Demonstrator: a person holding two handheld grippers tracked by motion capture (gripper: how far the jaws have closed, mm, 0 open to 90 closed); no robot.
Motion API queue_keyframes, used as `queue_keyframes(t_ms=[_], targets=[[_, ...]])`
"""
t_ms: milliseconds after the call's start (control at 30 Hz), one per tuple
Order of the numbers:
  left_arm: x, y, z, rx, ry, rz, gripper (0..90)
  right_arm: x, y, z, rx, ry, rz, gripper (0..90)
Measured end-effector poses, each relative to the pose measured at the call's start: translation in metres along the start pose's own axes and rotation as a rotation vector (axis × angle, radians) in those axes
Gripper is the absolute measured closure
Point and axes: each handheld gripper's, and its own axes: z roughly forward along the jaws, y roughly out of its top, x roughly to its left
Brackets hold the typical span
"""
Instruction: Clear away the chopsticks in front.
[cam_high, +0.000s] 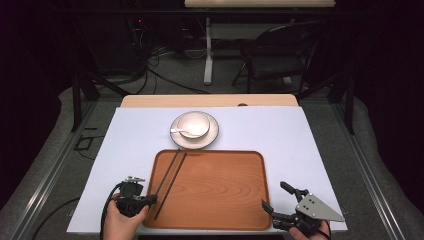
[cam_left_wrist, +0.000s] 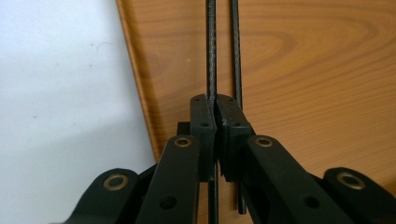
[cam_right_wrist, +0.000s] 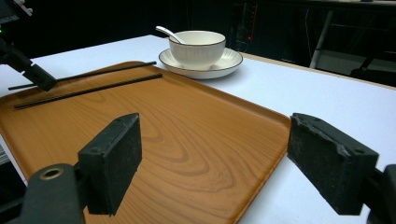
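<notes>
My left claw (cam_left_wrist: 215, 112) is clamped on one chopstick (cam_left_wrist: 211, 51) over the tray's (cam_high: 220, 200) left edge, gripped near its end so I can steer it. The second chopstick (cam_left_wrist: 236, 46) lies just beside. My right claw (cam_right_wrist: 212, 158) hangs apart near the tray's right corner.

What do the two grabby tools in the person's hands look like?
Both are black. The left tool has linked bars with brass-coloured rivets and a black cable looping from it. The right tool has two blocky black pads and a grey three-cornered plate with small holes on top. No sleeves show.
</notes>
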Motion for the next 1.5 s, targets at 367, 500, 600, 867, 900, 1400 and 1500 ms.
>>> queue_keyframes(t_ms=[367,500,600,867,900,1400,1500], targets=[[-0.001,-0.001,0.005,0.018,0.005,0.002,86.1,0.000,0.000,0.000,0.001,0.001,0.001,18.0],[-0.001,-0.002,0.006,0.022,0.007,0.001,86.0,0.000,0.000,0.000,0.001,0.000,0.003,18.0],[-0.001,-0.002,0.006,0.022,0.005,0.002,85.9,0.000,0.000,0.000,0.000,0.000,0.003,18.0],[-0.002,-0.003,0.006,0.020,0.003,0.002,84.1,0.000,0.000,0.000,0.005,0.000,0.003,18.0],[-0.002,-0.003,0.006,0.016,0.001,0.000,83.4,0.000,0.000,0.000,0.005,0.001,0.004,18.0],[0.001,0.002,-0.002,-0.036,0.020,0.009,69.2,0.000,0.000,0.000,0.005,0.001,0.001,18.0],[0.004,0.003,-0.005,-0.087,0.038,0.043,62.7,0.000,0.000,0.001,0.005,0.001,0.003,18.0]])
